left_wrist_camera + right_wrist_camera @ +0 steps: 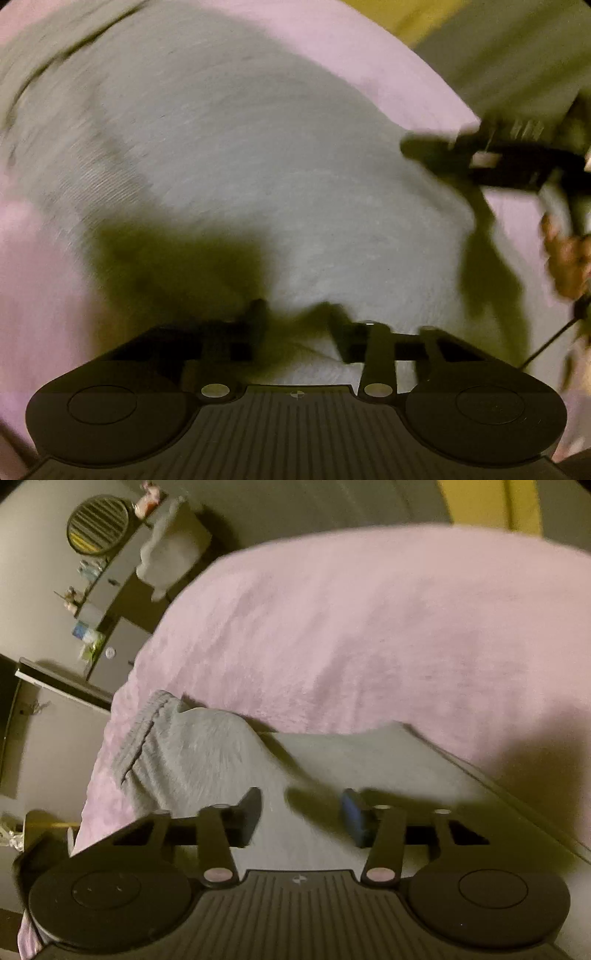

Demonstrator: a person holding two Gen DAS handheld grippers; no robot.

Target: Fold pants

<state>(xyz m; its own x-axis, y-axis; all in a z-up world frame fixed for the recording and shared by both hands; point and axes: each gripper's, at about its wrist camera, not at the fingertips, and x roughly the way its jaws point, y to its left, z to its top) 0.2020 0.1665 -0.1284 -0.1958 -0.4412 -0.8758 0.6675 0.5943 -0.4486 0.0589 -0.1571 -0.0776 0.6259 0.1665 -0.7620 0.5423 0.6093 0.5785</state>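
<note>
Grey pants (240, 166) lie spread on a pink fluffy blanket (33, 288). My left gripper (297, 325) hovers just above the grey cloth with its fingers apart and nothing between them. My right gripper (301, 819) is also open and empty above the pants (207, 753), whose ribbed waistband (140, 727) lies at the left near the bed's edge. A folded edge of the pants (369, 738) runs to the right. The right gripper also shows in the left wrist view (487, 158) at the far right, held by a hand. Both views are motion-blurred.
The pink blanket (369, 627) covers the bed. Beyond its far left edge stands a dresser (110, 579) with small items, a round mirror (98, 524) and a grey cloth-covered seat (170, 550). A yellow strip (491, 506) shows at the top right.
</note>
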